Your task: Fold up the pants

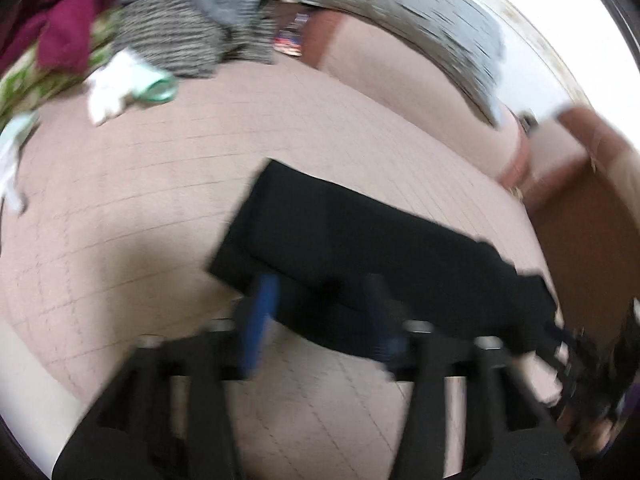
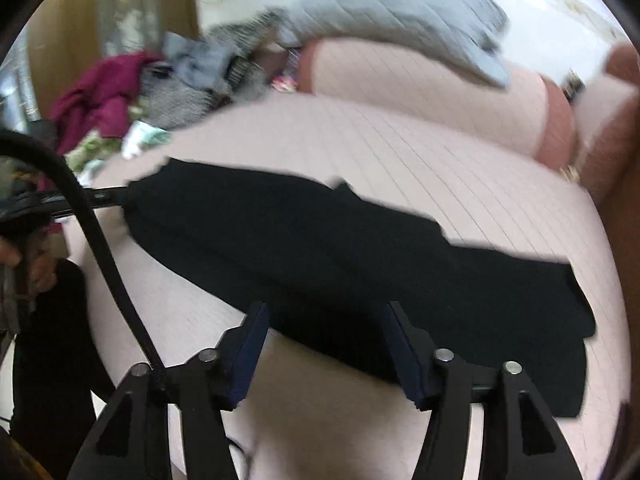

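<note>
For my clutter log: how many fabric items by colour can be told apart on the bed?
Black pants: 1
Maroon garment: 1
Grey striped garment: 1
Grey quilted blanket: 1
White and mint cloth: 1
Total: 5; blur may hide more in the pile.

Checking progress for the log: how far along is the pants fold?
Done: the black fabric pants lie as a long, narrow, layered strip on the pink quilted bed cover, so a lengthwise fold looks made. In hand: nothing; the left gripper and right gripper both stand open at the near edge. Left: probably folding the strip crosswise, since it is still long.
</note>
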The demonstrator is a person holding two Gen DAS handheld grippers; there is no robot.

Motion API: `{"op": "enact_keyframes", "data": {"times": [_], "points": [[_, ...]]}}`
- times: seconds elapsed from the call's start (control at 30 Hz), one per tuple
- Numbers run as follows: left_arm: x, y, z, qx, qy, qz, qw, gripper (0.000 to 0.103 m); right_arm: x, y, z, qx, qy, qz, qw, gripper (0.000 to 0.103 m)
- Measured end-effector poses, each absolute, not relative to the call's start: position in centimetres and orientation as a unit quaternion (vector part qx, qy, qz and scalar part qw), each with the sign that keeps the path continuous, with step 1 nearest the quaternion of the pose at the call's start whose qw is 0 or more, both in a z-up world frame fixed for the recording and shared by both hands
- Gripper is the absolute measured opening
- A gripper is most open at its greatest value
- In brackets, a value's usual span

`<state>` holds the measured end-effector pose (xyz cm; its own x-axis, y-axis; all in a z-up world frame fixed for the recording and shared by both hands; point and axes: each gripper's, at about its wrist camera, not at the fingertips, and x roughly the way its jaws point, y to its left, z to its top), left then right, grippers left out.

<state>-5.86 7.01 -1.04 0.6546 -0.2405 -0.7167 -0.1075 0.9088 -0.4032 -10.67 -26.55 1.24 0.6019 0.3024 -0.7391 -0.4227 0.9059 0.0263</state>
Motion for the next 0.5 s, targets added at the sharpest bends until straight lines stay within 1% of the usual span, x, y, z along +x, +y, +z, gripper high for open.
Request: {"op": "enact_keyframes", "data": {"times": [0.07, 0.13, 0.27, 0.37, 0.43, 0.47, 0.5], "points": [[-5.2, 8.3, -1.7, -0.234, 0.416, -0.026, 0.878, 0.057, -10.7, -23.8, 1.4, -0.116, 0.367, 0.221, 0.896, 0.057], [-4.4, 8.7, -2.1, -0.231, 0.432, -0.02, 0.872, 0.057, -10.6, -21.5, 1.0, -0.156, 0.342, 0.232, 0.897, 0.057], [-2.6, 8.9, -2.3, -0.218, 0.438, -0.009, 0.872, 0.057, -9.3, -17.7, -1.0, -0.219, 0.331, 0.25, 0.883, 0.057], [-1.7, 8.4, -3.0, -0.207, 0.445, -0.007, 0.871, 0.057, -7.7, -16.5, -2.0, -0.226, 0.332, 0.256, 0.88, 0.056], [-1.2, 8.1, -3.4, -0.198, 0.446, -0.011, 0.873, 0.057, -6.4, -16.3, -2.8, -0.217, 0.347, 0.254, 0.876, 0.038], [-0.8, 7.9, -3.5, -0.194, 0.445, -0.014, 0.874, 0.057, -5.7, -16.3, -3.2, -0.206, 0.357, 0.258, 0.874, 0.035], [-0.6, 7.8, -3.7, -0.193, 0.442, -0.02, 0.876, 0.057, -5.4, -16.2, -3.4, -0.198, 0.363, 0.26, 0.873, 0.026]]}}
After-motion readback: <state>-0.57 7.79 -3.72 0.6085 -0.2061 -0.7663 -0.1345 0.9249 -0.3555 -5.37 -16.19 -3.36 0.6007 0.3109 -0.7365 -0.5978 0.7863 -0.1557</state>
